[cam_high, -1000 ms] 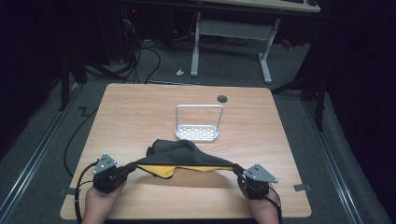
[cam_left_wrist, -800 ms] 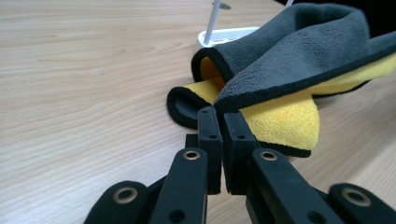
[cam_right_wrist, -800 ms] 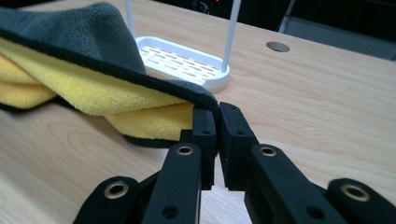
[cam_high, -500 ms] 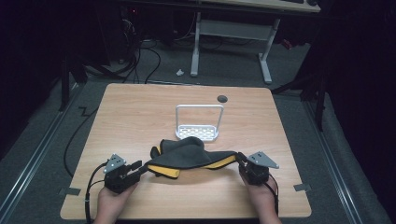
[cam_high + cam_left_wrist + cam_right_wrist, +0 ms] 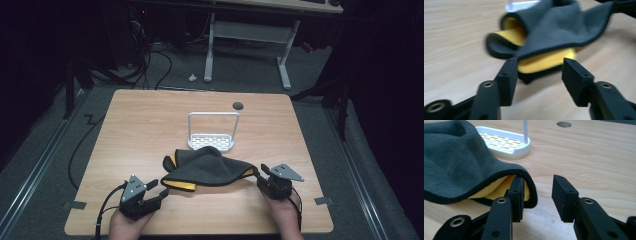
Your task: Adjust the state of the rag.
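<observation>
A dark grey cloth (image 5: pixel 210 167) with a yellow underside lies slack in a heap on the wooden table (image 5: pixel 140 130). My left gripper (image 5: pixel 161 189) is at its near left end. In the left gripper view the jaws of my left gripper (image 5: pixel 540 62) have just been opening and stand apart, with the cloth's (image 5: pixel 564 27) yellow edge just past the tips, unpressed. My right gripper (image 5: pixel 260 179) is at the cloth's right corner. Its jaws (image 5: pixel 537 180) have just been opening too. The cloth's (image 5: pixel 454 162) corner drapes over the left jaw and the gap is empty.
A white perforated rack (image 5: pixel 212 140) with a tall wire handle stands just behind the cloth; the rack (image 5: pixel 504 143) is close ahead of my right gripper. A round hole (image 5: pixel 238 105) is near the table's far edge. Cables and desk legs (image 5: pixel 284 65) lie beyond.
Both grippers have opened and let go of the cloth, which was stretched between them and has dropped into a loose heap. My left hand has moved right, toward the cloth.
</observation>
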Demonstrator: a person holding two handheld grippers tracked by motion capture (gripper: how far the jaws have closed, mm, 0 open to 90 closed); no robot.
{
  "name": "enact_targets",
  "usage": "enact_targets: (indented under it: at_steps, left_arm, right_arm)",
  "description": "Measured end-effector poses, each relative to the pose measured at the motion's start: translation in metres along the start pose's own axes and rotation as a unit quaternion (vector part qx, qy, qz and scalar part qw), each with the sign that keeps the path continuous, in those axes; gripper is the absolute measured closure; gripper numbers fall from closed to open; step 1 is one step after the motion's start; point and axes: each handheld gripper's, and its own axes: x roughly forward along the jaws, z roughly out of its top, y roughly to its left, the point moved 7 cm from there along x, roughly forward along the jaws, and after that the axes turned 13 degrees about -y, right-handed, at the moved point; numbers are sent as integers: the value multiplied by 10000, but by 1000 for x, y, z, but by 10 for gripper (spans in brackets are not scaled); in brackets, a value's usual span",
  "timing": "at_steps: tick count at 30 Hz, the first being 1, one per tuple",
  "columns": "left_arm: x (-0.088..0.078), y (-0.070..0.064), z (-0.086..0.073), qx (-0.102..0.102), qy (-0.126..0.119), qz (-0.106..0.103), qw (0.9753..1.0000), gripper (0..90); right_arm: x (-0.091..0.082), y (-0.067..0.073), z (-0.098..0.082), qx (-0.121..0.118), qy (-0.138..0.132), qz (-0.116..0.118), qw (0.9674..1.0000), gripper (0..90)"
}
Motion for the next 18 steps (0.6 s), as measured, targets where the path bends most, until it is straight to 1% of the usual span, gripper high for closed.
enact_targets:
  at_steps: [1, 2, 3, 4, 5, 6, 7, 8, 9, 10, 11, 13, 14, 15, 16, 17, 18]
  left_arm:
    - [4, -6, -3, -43, 58, -77, 9999, 502]
    - [4, -6, -3, -43, 58, -77, 9999, 501]
    - [11, -12, -7, -86, 142, -147, 9998, 501]
    - [26, -23, -12, 71, 245, -102, 9996, 457]
    - [34, -26, -14, 172, 304, -26, 9994, 438]
    - [34, -26, -14, 172, 304, -26, 9994, 412]
    - [50, -28, -18, 312, 483, 190, 9982, 382]
    - [57, -28, -18, 302, 510, 289, 9978, 353]
    - [57, -28, -18, 302, 510, 289, 9978, 351]
    - [66, -27, -16, 320, 540, 379, 9973, 351]
    - [66, -27, -16, 320, 540, 379, 9973, 349]
    - [73, -24, -13, 370, 603, 531, 9961, 351]
    - [78, -22, -12, 391, 650, 592, 9954, 418]
    - [79, -21, -13, 430, 684, 628, 9947, 523]
    - [79, -21, -13, 430, 684, 628, 9947, 638]
    - [80, -19, -13, 464, 699, 662, 9943, 772]
    - [79, -18, -11, 468, 669, 672, 9944, 823]
  right_arm:
    - [-1, 1, 1, -6, -17, -1, 10000, 623]
    - [-1, 1, 1, -6, -17, -1, 10000, 623]
    - [-2, 1, 1, -15, -32, -9, 10000, 623]
    - [-2, 0, 1, 38, -31, -28, 10000, 623]
    - [-1, -1, 0, 67, -12, -45, 10000, 624]
    - [-1, -1, 0, 67, -12, -45, 10000, 624]
    - [0, 0, -1, 116, 10, -21, 9999, 625]
    - [0, 1, -2, 115, 8, -15, 9999, 625]
    - [-1, 2, -1, 112, 3, -11, 9999, 624]
    - [-2, 3, 0, 102, -24, 9, 9999, 625]
    - [-2, 4, 0, 106, -32, 25, 9999, 625]
    - [-3, 5, 1, 88, -52, 61, 9999, 626]
    - [-2, 8, 0, 58, -36, 109, 9999, 627]
    - [-2, 9, -1, 63, -12, 111, 9999, 631]
    - [-2, 10, -1, 52, -5, 142, 9999, 634]
    - [-2, 12, 0, 42, -19, 166, 9999, 639]
    - [-4, 14, 0, 27, -31, 192, 9998, 643]
